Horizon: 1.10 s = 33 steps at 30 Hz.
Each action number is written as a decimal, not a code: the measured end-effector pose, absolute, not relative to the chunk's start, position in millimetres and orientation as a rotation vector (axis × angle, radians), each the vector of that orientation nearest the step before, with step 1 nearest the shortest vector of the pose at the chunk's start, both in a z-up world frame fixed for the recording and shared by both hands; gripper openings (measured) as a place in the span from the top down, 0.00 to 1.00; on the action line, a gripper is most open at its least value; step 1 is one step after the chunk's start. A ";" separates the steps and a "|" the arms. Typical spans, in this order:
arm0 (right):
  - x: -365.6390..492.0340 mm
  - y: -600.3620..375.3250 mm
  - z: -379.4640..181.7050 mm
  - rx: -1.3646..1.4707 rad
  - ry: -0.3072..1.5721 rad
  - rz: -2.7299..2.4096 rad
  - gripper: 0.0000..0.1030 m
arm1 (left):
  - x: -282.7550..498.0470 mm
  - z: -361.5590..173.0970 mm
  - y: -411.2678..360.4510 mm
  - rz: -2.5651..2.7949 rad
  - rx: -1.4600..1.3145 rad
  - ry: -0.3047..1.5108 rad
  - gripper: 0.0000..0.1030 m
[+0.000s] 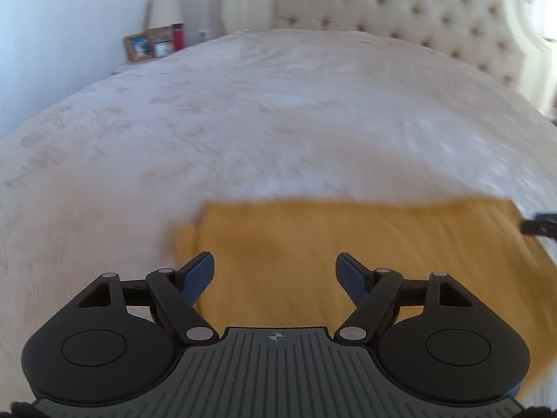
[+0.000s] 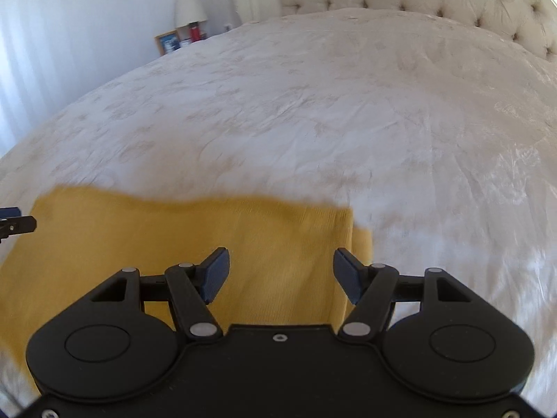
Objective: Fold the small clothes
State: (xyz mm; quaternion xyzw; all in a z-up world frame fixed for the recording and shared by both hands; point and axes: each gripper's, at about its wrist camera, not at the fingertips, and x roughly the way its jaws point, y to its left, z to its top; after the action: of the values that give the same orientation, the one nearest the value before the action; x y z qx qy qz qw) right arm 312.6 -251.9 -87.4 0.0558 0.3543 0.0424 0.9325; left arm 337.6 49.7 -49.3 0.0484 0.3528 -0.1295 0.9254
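Note:
A mustard-yellow garment (image 1: 348,254) lies flat on the white bed cover, folded over with a second layer peeking out at its left edge. My left gripper (image 1: 275,271) is open and empty above the garment's left part. In the right wrist view the same garment (image 2: 174,244) shows, with a layer peeking out at its right edge. My right gripper (image 2: 281,275) is open and empty above the garment's right part. The right gripper's tip shows at the left wrist view's right edge (image 1: 539,226), and the left gripper's tip shows at the right wrist view's left edge (image 2: 14,224).
The white patterned bed cover (image 1: 243,122) stretches ahead to a tufted cream headboard (image 1: 417,10). At the far left a bedside stand holds a lamp (image 1: 165,8), a picture frame (image 1: 138,46) and a red bottle (image 1: 178,36).

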 end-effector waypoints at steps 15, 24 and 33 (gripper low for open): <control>186.7 -261.5 -118.0 0.136 0.736 0.100 0.27 | 231.8 -81.9 59.4 -0.317 0.191 0.786 0.25; 158.2 -287.0 -122.0 0.248 0.664 0.092 0.16 | 226.1 -44.8 -16.4 -0.364 0.111 0.692 0.25; 151.8 -287.6 -132.7 0.264 0.709 0.143 0.01 | 239.0 -104.9 -63.4 -0.291 0.244 0.809 0.17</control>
State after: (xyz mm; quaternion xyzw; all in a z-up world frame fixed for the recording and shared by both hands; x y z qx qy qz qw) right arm 151.8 -287.6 -132.7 0.1286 0.3457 0.0700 0.9269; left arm 239.0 -63.4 -104.9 0.1182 0.3909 -0.1409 0.9018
